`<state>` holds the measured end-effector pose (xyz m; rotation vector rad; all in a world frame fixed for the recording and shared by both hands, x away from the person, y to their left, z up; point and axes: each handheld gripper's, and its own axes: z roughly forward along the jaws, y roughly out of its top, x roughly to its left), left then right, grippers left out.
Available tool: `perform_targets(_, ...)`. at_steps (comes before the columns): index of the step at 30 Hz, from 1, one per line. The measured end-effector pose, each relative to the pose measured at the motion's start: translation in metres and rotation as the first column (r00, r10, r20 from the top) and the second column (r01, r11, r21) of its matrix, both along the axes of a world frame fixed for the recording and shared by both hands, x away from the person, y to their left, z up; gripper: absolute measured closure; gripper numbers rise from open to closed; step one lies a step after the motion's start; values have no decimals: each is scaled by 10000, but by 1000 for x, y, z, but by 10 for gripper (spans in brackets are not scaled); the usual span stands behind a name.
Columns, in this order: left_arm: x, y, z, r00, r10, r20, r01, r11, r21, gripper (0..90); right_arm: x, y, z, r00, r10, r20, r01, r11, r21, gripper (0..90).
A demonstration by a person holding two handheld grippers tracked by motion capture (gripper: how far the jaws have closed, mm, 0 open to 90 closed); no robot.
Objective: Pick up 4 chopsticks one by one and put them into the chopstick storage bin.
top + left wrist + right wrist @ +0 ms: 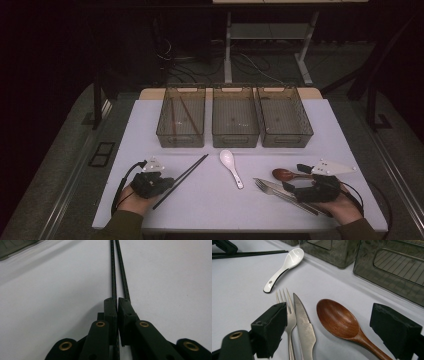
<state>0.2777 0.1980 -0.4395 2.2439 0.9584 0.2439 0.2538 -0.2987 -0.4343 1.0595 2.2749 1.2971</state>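
1. Table (320, 125): three bins stand in a row at the far side. The left bin (181, 117) already holds long sticks, probably chopsticks, and lies ahead of the left gripper and slightly to its right.
2. Left gripper (167, 182): jaws fully closed on the pair of chopsticks (181, 180), pads (110, 312) pinching the near end, as the left gripper view shows.
3. Chopsticks: the long axis runs straight out from the jaws, diagonally forward and right across the table, tips pointing toward the gap between the left bin and the white spoon (230, 167).
4. Right gripper (299, 184): jaws wide open, holding nothing; fork (287, 315), knife (304, 327) and wooden spoon (342, 325) lie between them on the table.
5. Judgement: the left hand is the nearer one; the likely next move is a lift and a carry forward to the left bin.
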Motion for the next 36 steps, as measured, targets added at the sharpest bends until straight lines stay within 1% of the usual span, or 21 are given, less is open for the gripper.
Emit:
perform_targets(2, 0, 1, 2, 10000, 77, 25, -76, 9998, -169, 855, 0, 0, 0, 10000, 8, -6, -8, 10000, -3, 147)
perform_targets(4, 0, 1, 3, 10000, 53, 82, -52, 9999, -131, 856, 0, 0, 0, 10000, 2, 1, -2, 10000, -22, 147)
perform_targets(7, -1, 2, 4, 9998, 104, 153, -101, 9997, -221, 855, 0, 1, -1, 10000, 17, -7, -17, 10000, -13, 146)
perform_targets(9, -1, 3, 6, 9999, 69, 141, -66, 9998, -207, 855, 0, 1, 0, 10000, 5, -35, -5, 10000, 22, 145)
perform_targets(10, -1, 4, 6, 9998, 89, 166, -85, 9997, -229, 855, -1, 2, 0, 10000, -3, -46, 3, 10000, 62, 119)
perform_targets(11, -1, 5, 7, 9997, 100, 215, -94, 9996, -267, 855, -1, 2, 0, 10000, 48, -86, -47, 9999, 90, 113)
perform_targets(13, -1, 6, 8, 9997, 120, 206, -113, 9994, -331, 855, -1, 3, 0, 10000, -10, -50, 10, 10000, 82, 113)
perform_targets(14, -1, 7, 9, 9997, 23, 224, -16, 9995, -318, 855, -1, 3, 0, 10000, -18, -62, 19, 10000, 94, 113)
perform_targets(18, -2, 9, 12, 9996, 41, 274, -28, 9988, -482, 855, -1, 5, 0, 10000, 15, -16, -14, 9996, 273, 113)
perform_targets(19, -1, 10, 13, 9995, -53, 301, 68, 9987, -497, 855, -1, 6, 0, 10000, 23, -19, -23, 9997, 261, 113)
perform_targets(23, -3, 9, 17, 9995, -140, 272, 157, 9980, -619, 855, -1, 9, -2, 9999, 142, -53, -141, 9998, 116, 113)
perform_targets(24, -3, 8, 17, 9996, -108, 276, 128, 9972, -730, 855, -1, 9, -2, 9999, 158, -60, -157, 9998, 106, 114)
perform_targets(25, -3, 8, 18, 9994, -196, 299, 216, 9975, -673, 855, -1, 9, -2, 9999, 140, -71, -140, 9998, 103, 113)
perform_targets(26, -3, 7, 19, 9992, -246, 303, 267, 9971, -708, 855, 0, 8, -3, 9999, 138, -71, -137, 9999, 89, 114)
perform_targets(29, -4, 6, 21, 9984, -380, 414, 408, 9967, -702, 855, 0, 8, -3, 9999, 128, -61, -127, 9999, 91, 114)
perform_targets(32, -4, 5, 24, 9977, -451, 512, 493, 9953, -835, 855, 0, 8, -3, 9999, 123, -41, -123, 9999, 66, 114)
perform_targets(33, -3, 5, 25, 9967, -544, 594, 590, 9951, -792, 855, 0, 8, -3, 9999, 130, -47, -130, 9999, 57, 114)
perform_targets(35, -3, 4, 26, 9966, -501, 655, 561, 9941, -926, 855, 0, 9, -3, 9998, 191, -51, -191, 9998, 17, 114)
perform_targets(36, -3, 4, 27, 9964, -556, 636, 614, 9937, -934, 855, 0, 9, -3, 9997, 233, -54, -233, 9997, -2, 114)
